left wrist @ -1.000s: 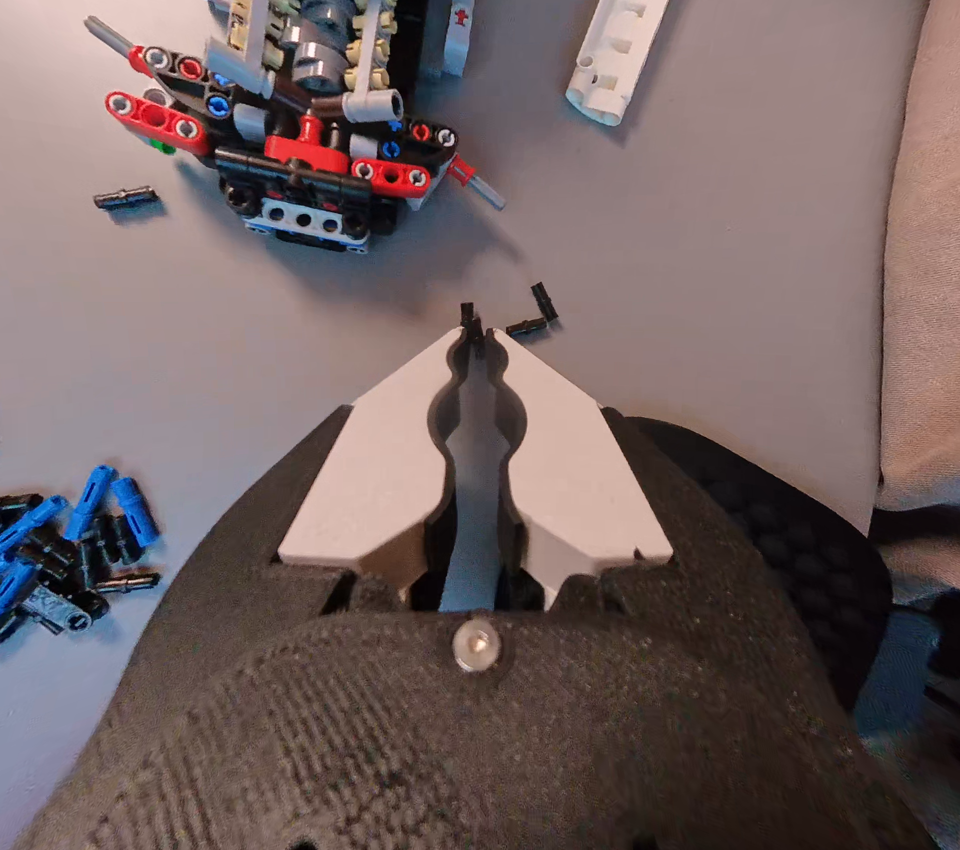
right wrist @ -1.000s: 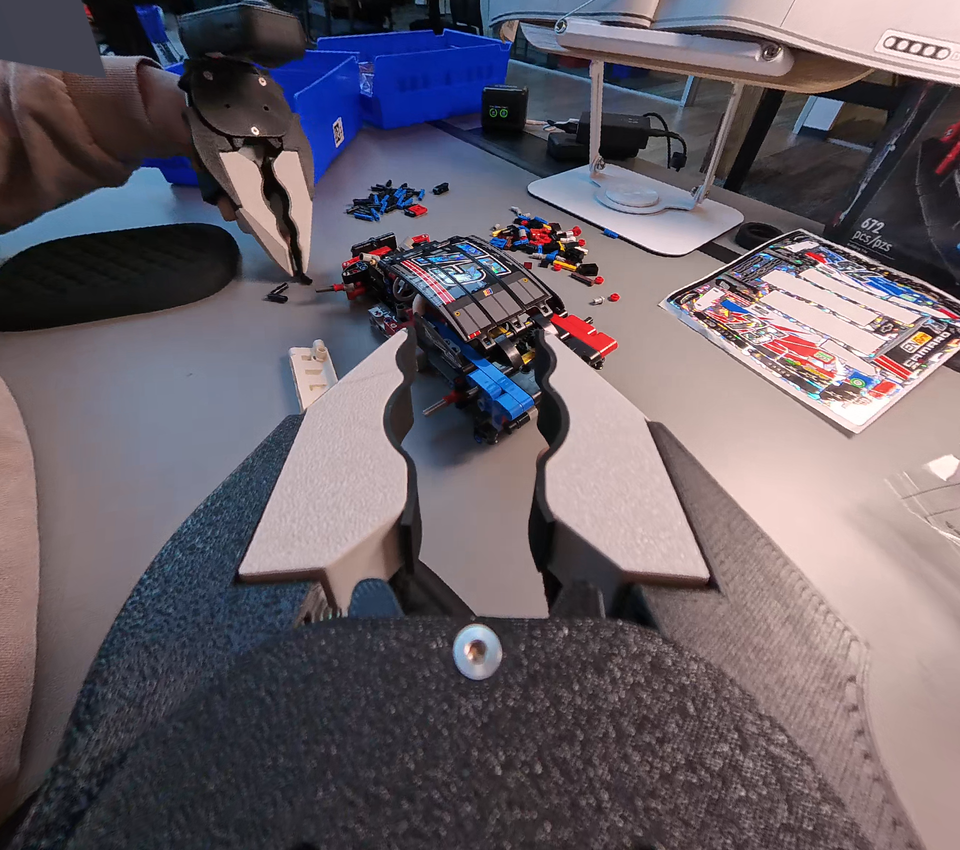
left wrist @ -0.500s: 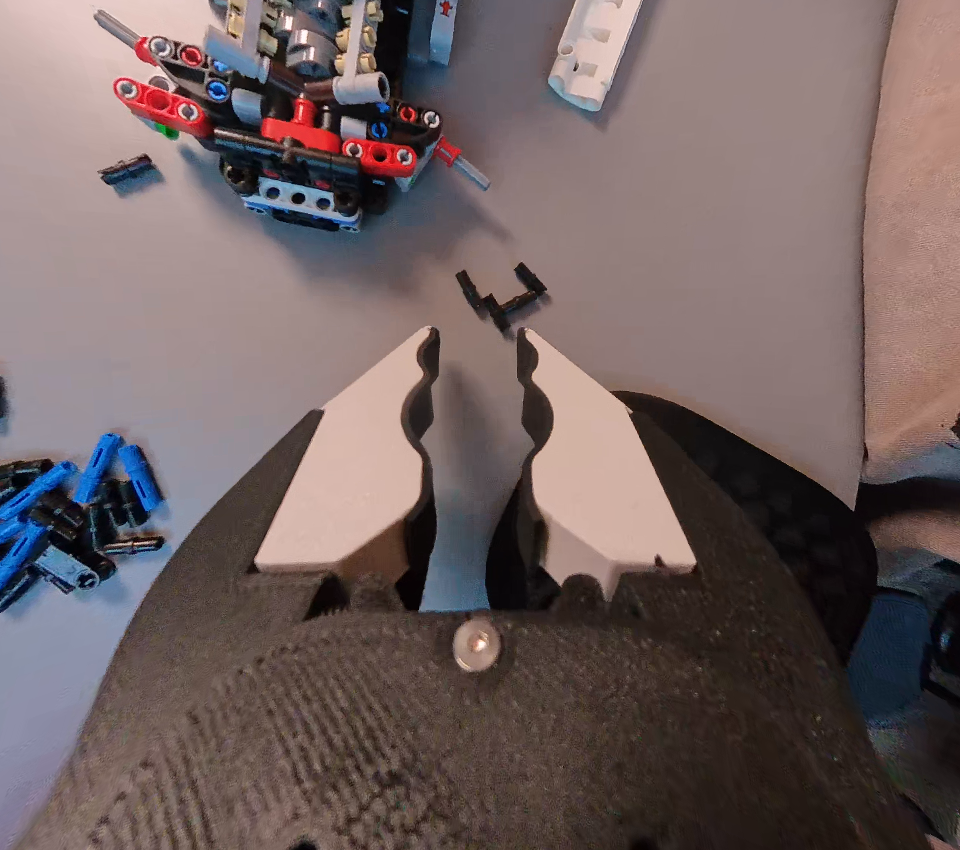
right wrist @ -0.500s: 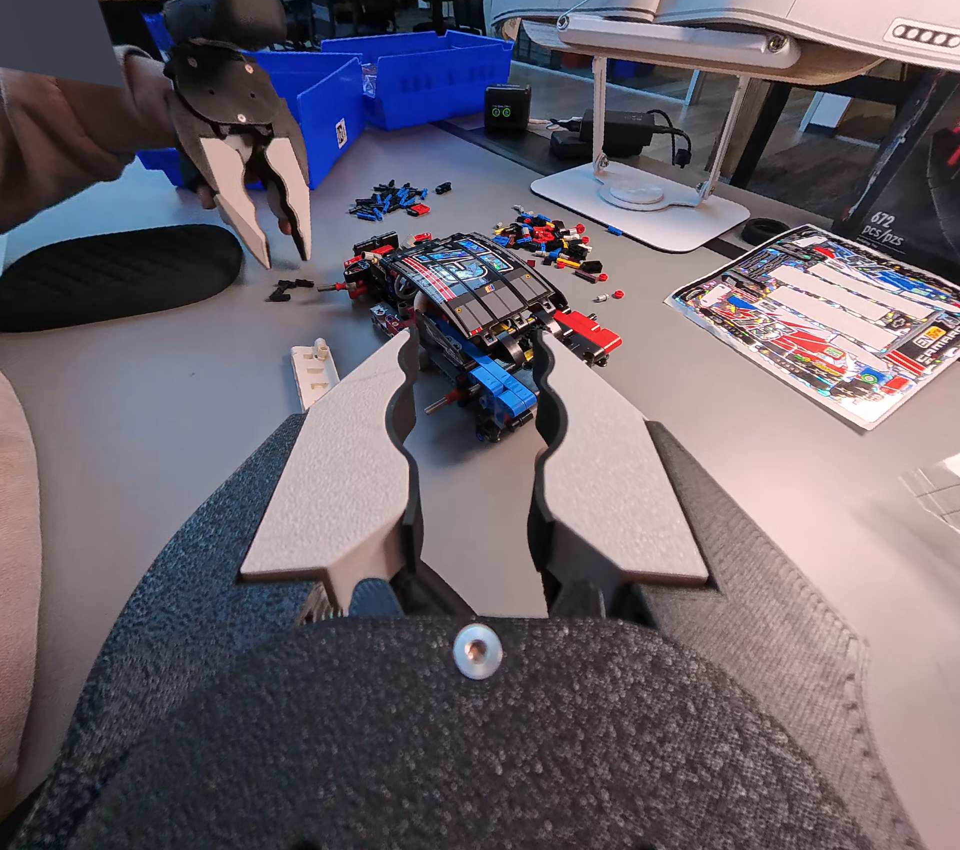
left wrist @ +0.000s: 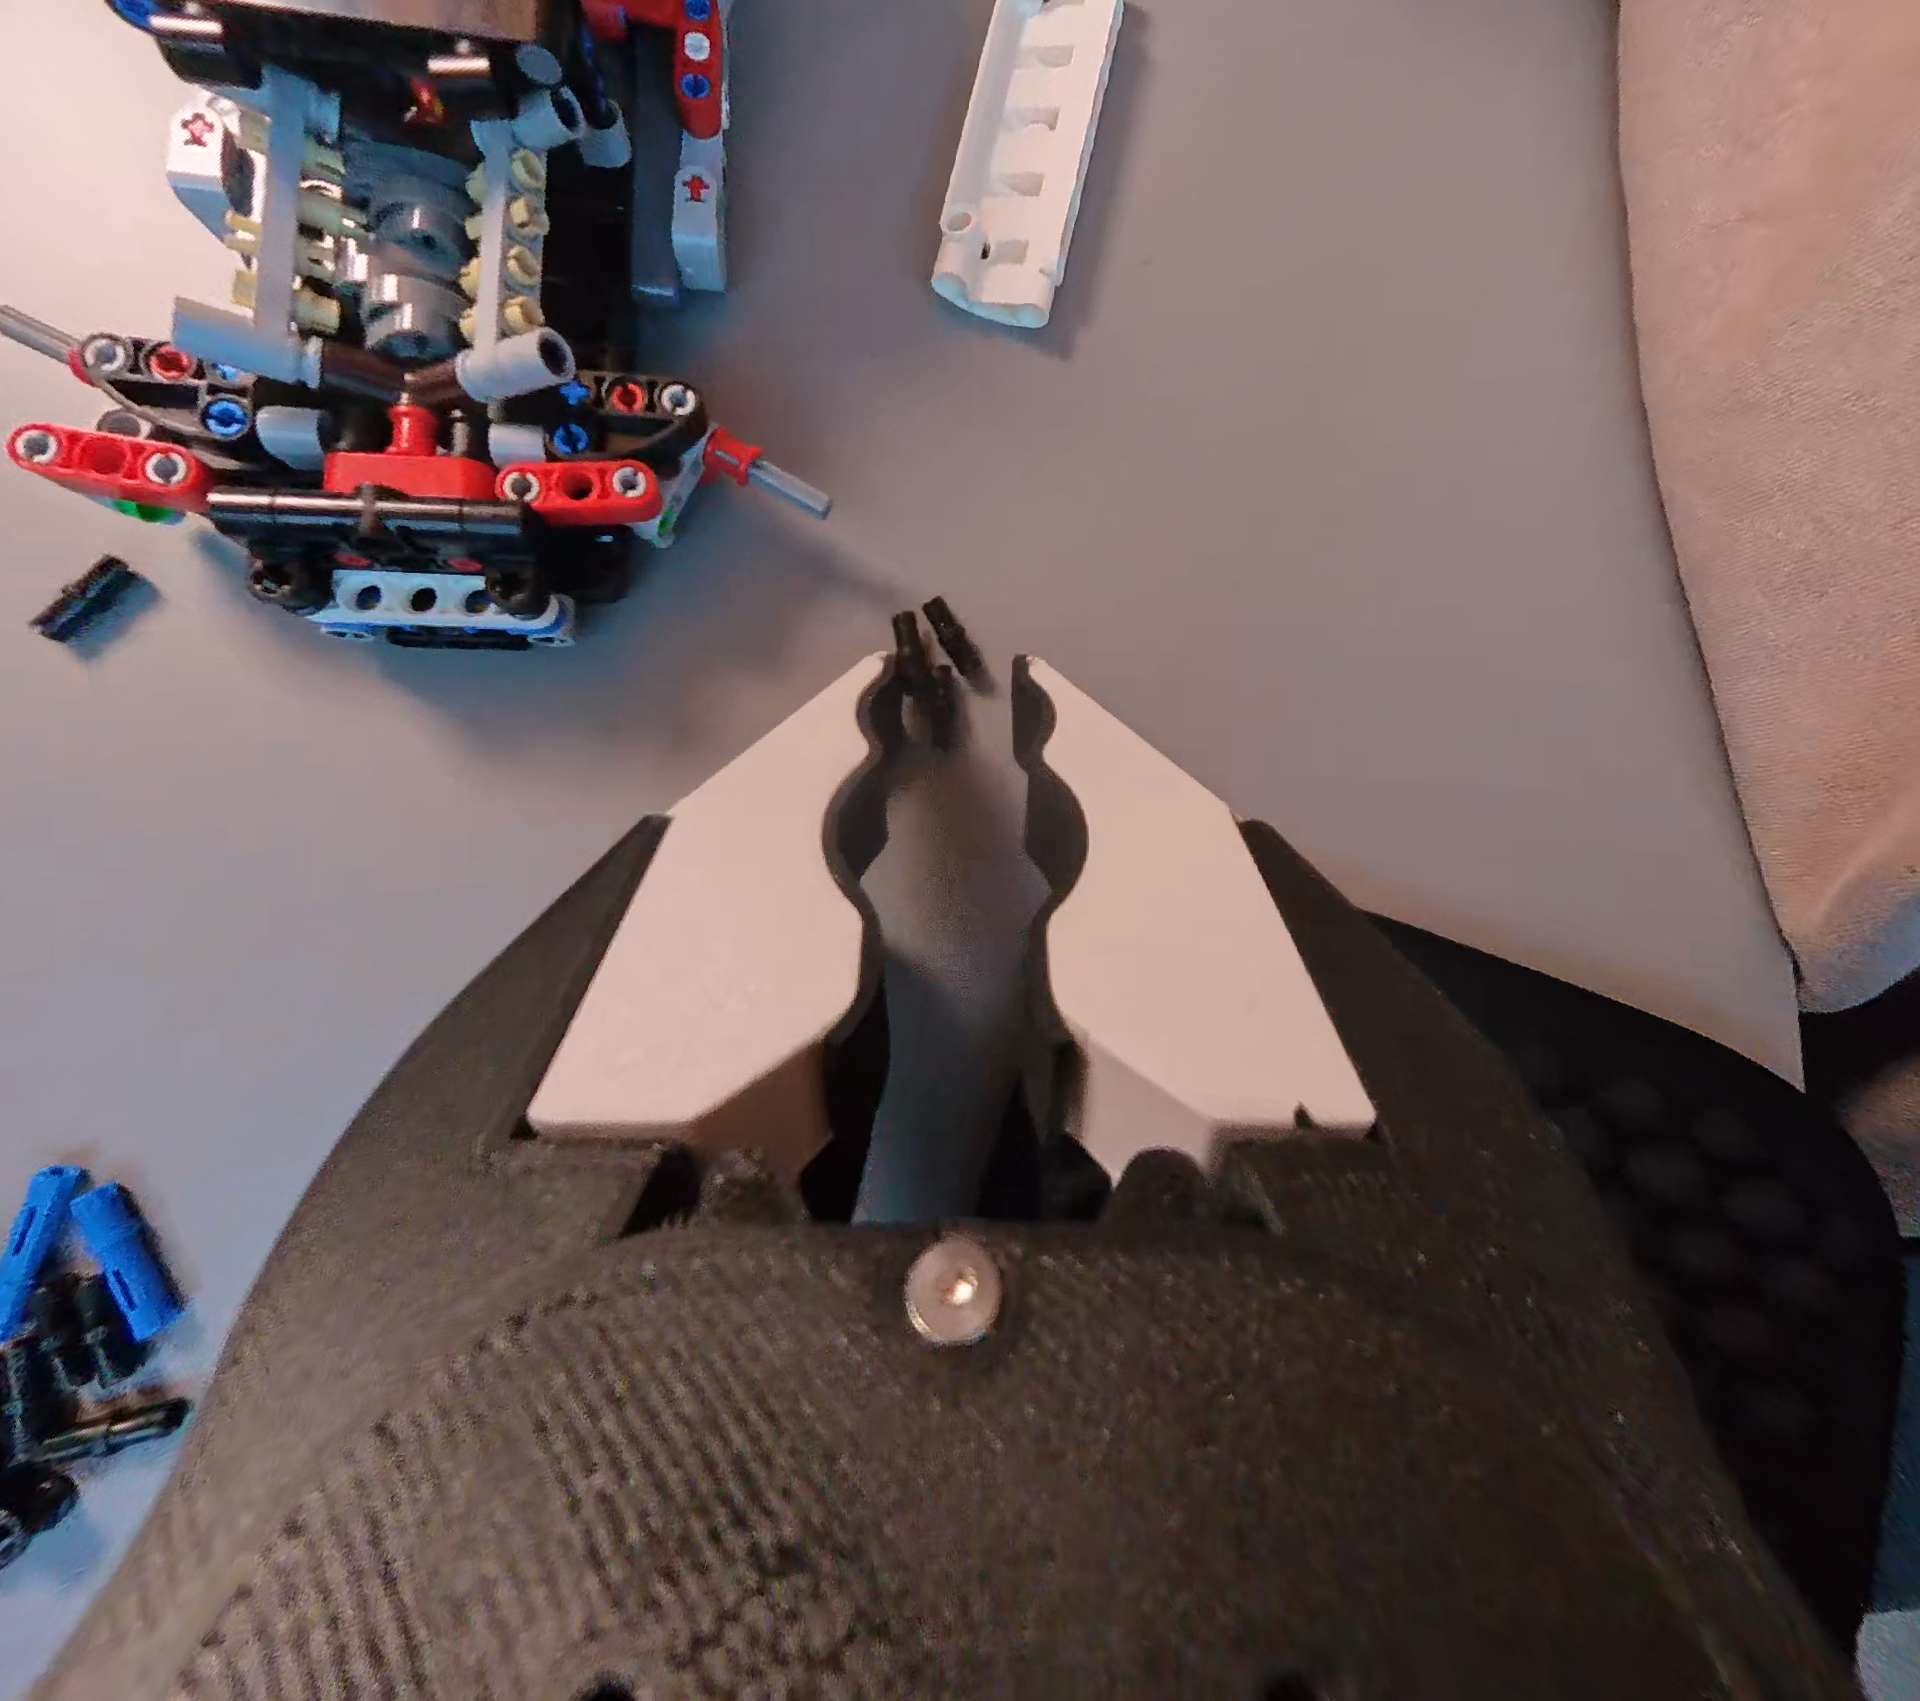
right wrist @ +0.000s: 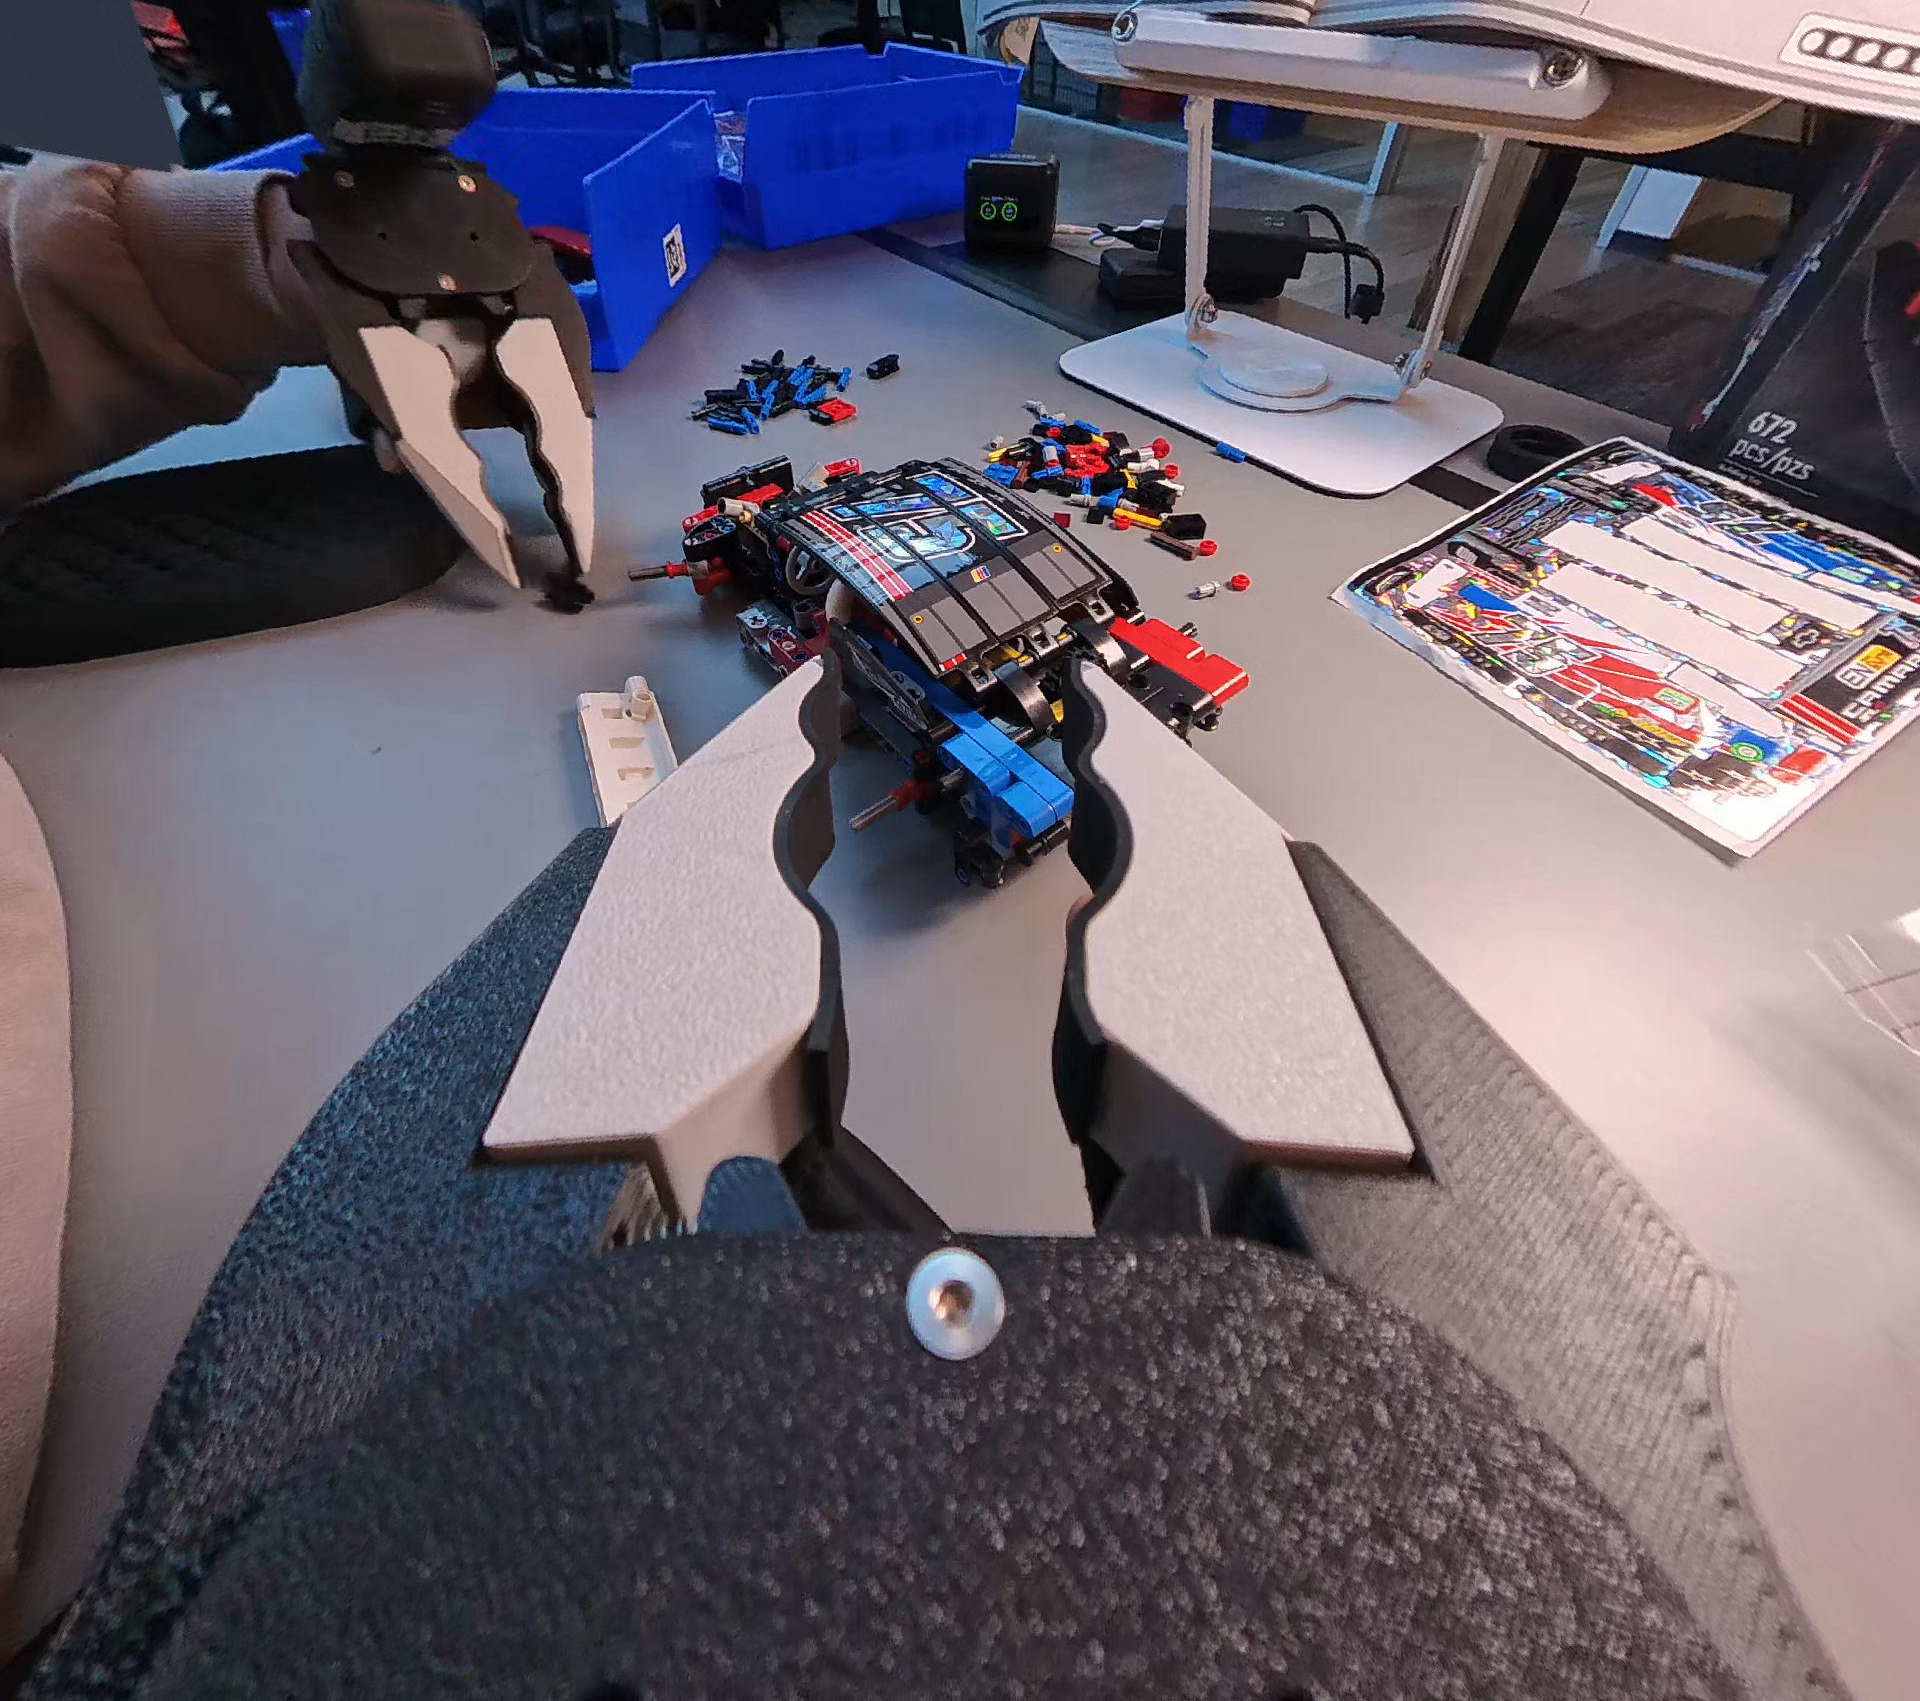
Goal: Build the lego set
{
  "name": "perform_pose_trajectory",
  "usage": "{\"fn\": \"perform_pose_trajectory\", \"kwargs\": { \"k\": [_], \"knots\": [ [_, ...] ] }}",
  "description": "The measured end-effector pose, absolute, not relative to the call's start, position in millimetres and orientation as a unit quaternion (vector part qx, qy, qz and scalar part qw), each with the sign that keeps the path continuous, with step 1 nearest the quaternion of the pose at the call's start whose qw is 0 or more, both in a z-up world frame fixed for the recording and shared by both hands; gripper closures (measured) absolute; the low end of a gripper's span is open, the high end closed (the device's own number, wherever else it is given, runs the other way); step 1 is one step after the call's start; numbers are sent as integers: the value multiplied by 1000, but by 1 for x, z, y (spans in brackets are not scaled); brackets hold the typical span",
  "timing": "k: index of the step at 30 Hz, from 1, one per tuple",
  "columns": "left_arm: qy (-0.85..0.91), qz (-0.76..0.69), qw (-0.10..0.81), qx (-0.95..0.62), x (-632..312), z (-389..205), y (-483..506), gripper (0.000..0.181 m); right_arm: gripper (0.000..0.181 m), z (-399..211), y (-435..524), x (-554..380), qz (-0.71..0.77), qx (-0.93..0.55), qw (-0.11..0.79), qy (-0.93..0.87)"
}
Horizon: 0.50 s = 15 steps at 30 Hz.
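The partly built lego car (left wrist: 416, 249) lies on the grey table, black roof up in the right wrist view (right wrist: 935, 591). Small black pins (left wrist: 930, 654) lie on the table in front of it. My left gripper (left wrist: 954, 669) is down at the table, jaws narrowly open, with the pins between its fingertips near the left finger. It also shows in the right wrist view (right wrist: 545, 576), tips at the pins (right wrist: 566, 597). My right gripper (right wrist: 948, 685) is open and empty, its tips on either side of the car's blue end.
A white panel piece (left wrist: 1034, 124) lies right of the car. Blue and black pins (left wrist: 83, 1288) and one black pin (left wrist: 88, 597) lie at the left. Loose pieces (right wrist: 1101, 477), a sticker sheet (right wrist: 1662, 643), a booklet stand (right wrist: 1278, 394), blue bins (right wrist: 831, 134) and a black pad (right wrist: 208, 550) surround the car. The left gripper's tips are roughly 25 cm from the right gripper's.
My left gripper let go of a black pin and lifted away. It has now come back down with its jaws narrower around the pins. My right gripper has barely moved.
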<state>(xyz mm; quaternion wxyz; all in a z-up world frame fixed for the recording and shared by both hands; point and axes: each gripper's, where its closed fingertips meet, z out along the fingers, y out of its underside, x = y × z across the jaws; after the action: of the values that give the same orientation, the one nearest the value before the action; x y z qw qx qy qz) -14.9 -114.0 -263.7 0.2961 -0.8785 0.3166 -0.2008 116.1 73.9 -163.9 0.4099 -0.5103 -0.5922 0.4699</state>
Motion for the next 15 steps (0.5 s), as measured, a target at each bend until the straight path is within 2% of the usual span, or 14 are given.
{"fn": "perform_pose_trajectory", "kwargs": {
  "k": [3,5,8,15],
  "knots": [
    [286,-200,351,-869,-33,-237,-94,161,142,-164,75,115,472,-512,409,-590],
    [257,-145,378,-878,-67,-229,-69,162,142,-164,74,114,477,-511,406,-589],
    [257,-71,352,-897,-106,-243,-39,161,142,-165,73,111,478,-510,403,-591],
    [299,-62,294,-906,-118,-268,-4,160,143,-168,77,118,478,-522,403,-580]
  ]
}}
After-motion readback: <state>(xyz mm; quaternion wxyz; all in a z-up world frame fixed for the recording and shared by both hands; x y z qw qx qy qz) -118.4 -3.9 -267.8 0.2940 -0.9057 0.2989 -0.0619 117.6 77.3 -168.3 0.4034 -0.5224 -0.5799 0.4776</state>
